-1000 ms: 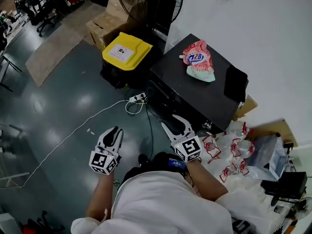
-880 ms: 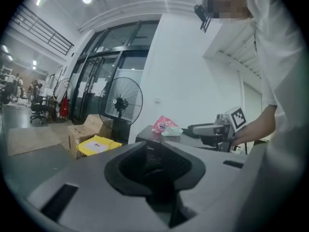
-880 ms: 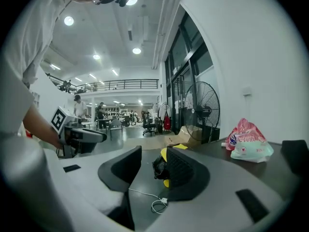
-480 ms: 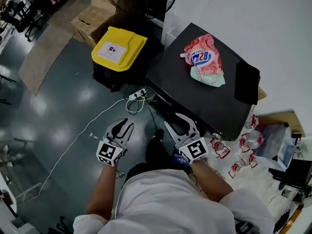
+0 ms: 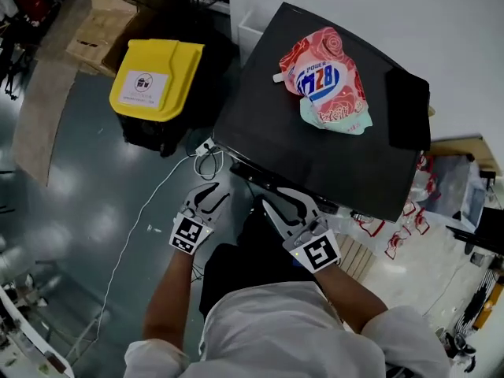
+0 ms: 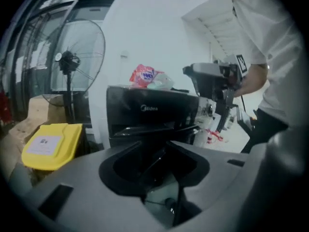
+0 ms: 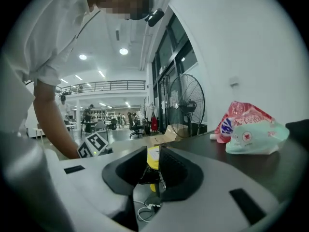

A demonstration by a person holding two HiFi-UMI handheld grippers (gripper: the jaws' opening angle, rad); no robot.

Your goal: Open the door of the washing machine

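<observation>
Right tongs (image 5: 282,202), closing empty, beside washer (image 5: 260,116)

Washing machine (image 5: 268,124): glossy black all over. Pouch (image 5: 327,81) on top of it: red-pink rose print, blue lettering, mint-green lower end. Bin lid (image 5: 157,77) left of machine: yellow, white label.

Bin (image 5: 153,81): black body, yellow lid shut, white label on the lid; stands on the floor (image 5: 71,195).
Pouch (image 5: 327,81): red and mint detergent refill, lying flat, just beside a black folded item (image 5: 408,110).
Power strip (image 5: 206,146): white, on the floor near the bin; a white cable (image 5: 157,191) trails away from it.
Cardboard boxes (image 5: 98,30): brown, behind the bin.
Fan (image 6: 77,57): pedestal type, upright.
Bags (image 5: 402,239): clear, red print, heaped at right.
</observation>
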